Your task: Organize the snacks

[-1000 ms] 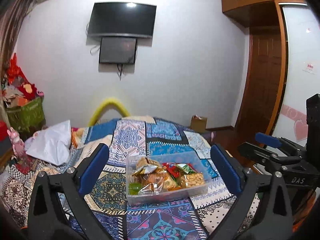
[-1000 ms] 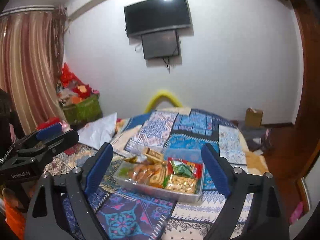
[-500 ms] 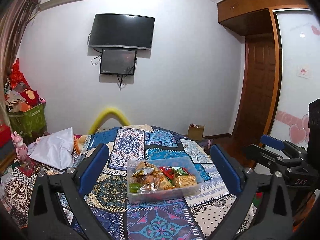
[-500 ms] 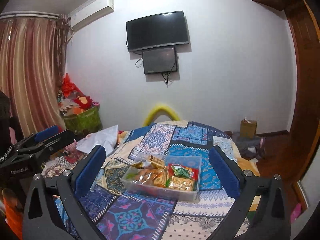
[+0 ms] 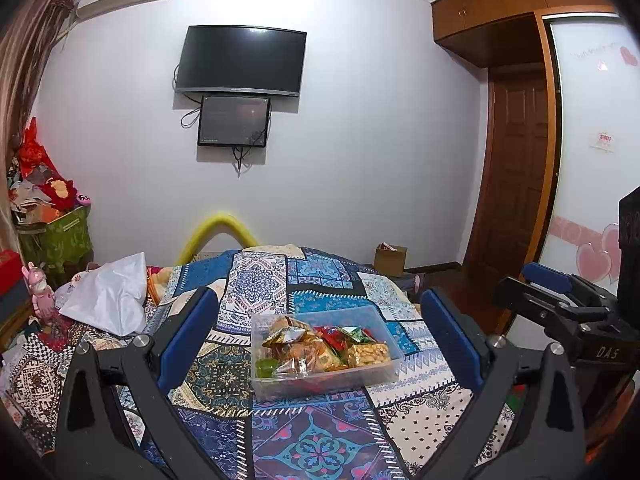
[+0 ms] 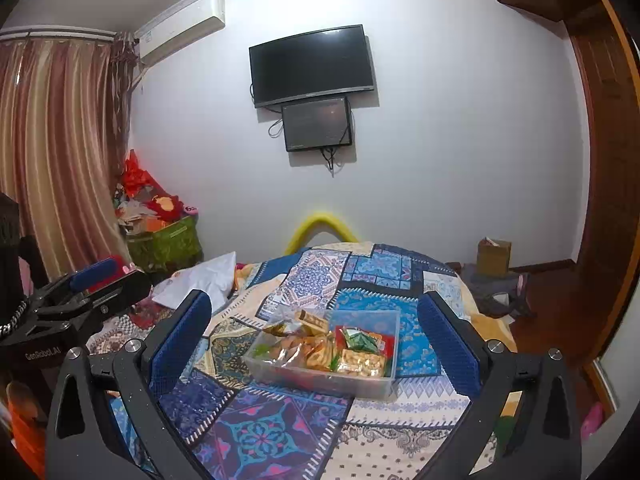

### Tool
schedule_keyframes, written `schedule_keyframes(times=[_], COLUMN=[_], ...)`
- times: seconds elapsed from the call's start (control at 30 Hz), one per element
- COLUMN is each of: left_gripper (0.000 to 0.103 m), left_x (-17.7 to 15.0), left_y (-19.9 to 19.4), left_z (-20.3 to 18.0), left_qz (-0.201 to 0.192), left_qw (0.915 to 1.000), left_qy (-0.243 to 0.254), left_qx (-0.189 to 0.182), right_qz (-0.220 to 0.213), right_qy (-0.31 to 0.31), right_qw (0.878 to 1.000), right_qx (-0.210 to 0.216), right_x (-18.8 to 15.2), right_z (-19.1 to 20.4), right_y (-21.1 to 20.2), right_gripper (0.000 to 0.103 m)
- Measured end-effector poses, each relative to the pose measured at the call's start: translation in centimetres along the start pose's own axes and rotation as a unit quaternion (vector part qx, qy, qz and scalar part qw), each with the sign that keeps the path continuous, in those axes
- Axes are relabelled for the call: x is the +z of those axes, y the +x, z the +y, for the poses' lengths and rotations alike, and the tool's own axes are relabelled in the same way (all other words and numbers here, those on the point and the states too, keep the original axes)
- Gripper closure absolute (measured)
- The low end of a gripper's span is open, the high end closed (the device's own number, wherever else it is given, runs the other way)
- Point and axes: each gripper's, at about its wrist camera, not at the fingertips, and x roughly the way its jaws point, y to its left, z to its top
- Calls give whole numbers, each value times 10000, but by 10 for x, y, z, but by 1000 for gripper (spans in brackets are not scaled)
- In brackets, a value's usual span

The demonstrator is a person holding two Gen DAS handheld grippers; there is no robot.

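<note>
A clear plastic container (image 5: 326,354) filled with wrapped snacks (image 5: 320,346) sits on a patchwork quilt (image 5: 260,292). Short of the container, the left gripper (image 5: 320,332) and right gripper (image 6: 316,334) hover, each with its 2 fingers spread wide, holding nothing; the right's jaws just finished opening.

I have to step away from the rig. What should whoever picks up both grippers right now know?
Left gripper: open, empty, short of the clear plastic box.
Right gripper: jaws just opened wide, empty, also short of it.
The box sits on the patchwork bedspread with wrapped snack packets piled in its near half.
Done: snacks boxed.
Left: no loose snack shows; perhaps tidy the pile.
</note>
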Motion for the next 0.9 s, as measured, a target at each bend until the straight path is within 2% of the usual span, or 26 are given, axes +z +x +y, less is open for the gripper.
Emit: schedule_keyframes(times=[0.9], left_gripper=[1], left_x=[0], left_y=[4], left_z=[0], left_qz=[73], left_qw=[9999], left_qy=[-24], left_qx=[-66], right_qz=[-3], right_qy=[74], right_qw=[10000], right_qx=[61], right_x=[1], right_z=[0], right_y=[-2], right_gripper=[0])
